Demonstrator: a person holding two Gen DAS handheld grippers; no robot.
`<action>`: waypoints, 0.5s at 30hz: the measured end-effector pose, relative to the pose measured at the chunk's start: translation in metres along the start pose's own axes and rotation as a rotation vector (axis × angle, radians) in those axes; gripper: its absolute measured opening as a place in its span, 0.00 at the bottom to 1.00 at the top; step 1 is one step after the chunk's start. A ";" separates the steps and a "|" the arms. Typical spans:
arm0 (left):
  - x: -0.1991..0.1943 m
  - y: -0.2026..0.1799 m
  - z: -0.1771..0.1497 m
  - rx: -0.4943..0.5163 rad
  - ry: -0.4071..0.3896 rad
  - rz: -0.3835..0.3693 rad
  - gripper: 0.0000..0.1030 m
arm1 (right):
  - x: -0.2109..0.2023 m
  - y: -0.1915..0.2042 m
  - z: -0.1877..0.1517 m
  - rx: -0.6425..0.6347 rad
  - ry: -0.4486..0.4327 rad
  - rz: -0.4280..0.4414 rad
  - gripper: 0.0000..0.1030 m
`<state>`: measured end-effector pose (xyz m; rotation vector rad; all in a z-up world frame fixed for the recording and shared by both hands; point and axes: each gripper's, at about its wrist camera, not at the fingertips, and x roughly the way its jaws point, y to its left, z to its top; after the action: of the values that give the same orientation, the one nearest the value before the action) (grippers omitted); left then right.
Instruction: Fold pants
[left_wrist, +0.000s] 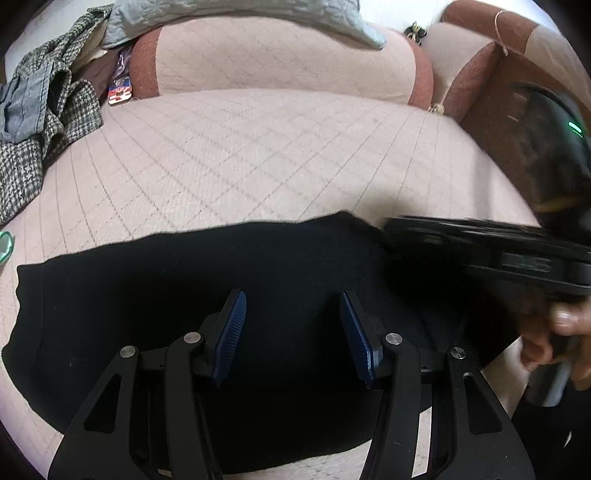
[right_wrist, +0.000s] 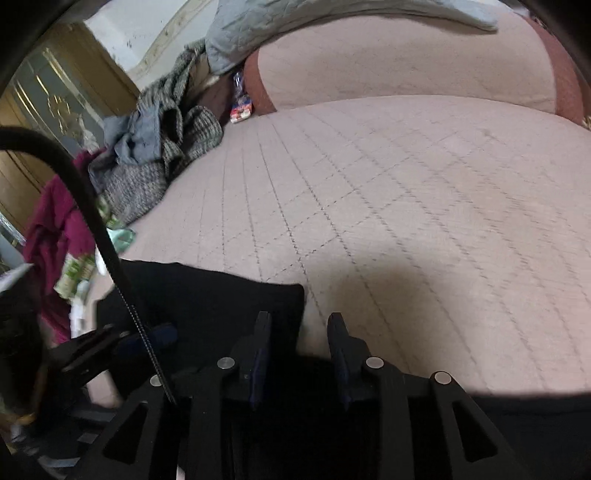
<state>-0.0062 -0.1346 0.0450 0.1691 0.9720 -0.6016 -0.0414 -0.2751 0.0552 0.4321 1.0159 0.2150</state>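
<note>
We see the black pants (left_wrist: 184, 295) lying flat on the pink quilted bed cover (left_wrist: 258, 155), near its front edge, as a broad dark slab with a straight far edge. In the right wrist view their right-hand corner (right_wrist: 221, 295) ends just ahead of our right claw.

Our left claw (left_wrist: 291, 325) hangs over the middle of the pants, its blue-padded fingers (left_wrist: 231, 328) standing well apart with only cloth below them; whether the pads touch the fabric we cannot tell. Our right claw (right_wrist: 299, 339) sits at the pants' right edge, its fingers part-way apart, with nothing pinched between them that we can make out. From the left wrist view it shows as a blurred black body (left_wrist: 480, 254) with a hand (left_wrist: 554, 339) on its grip.

Farther out, a checked garment heap (left_wrist: 40, 129) lies at the bed's left, beside a small printed packet (left_wrist: 120, 90). A pink cushion with rust trim (left_wrist: 280, 59) backs the bed, with a pale blue quilt (left_wrist: 240, 14) draped above it.
</note>
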 end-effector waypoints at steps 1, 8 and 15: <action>-0.002 -0.002 0.001 0.002 -0.013 -0.018 0.50 | -0.012 -0.003 -0.003 0.005 -0.011 0.008 0.27; -0.012 -0.041 0.001 0.092 -0.008 -0.245 0.54 | -0.138 -0.051 -0.058 -0.039 -0.082 -0.127 0.28; 0.001 -0.101 0.002 0.240 0.044 -0.348 0.54 | -0.226 -0.128 -0.150 0.125 -0.121 -0.219 0.45</action>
<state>-0.0602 -0.2192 0.0582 0.2285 0.9771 -1.0393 -0.2892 -0.4364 0.1053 0.4379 0.9526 -0.0706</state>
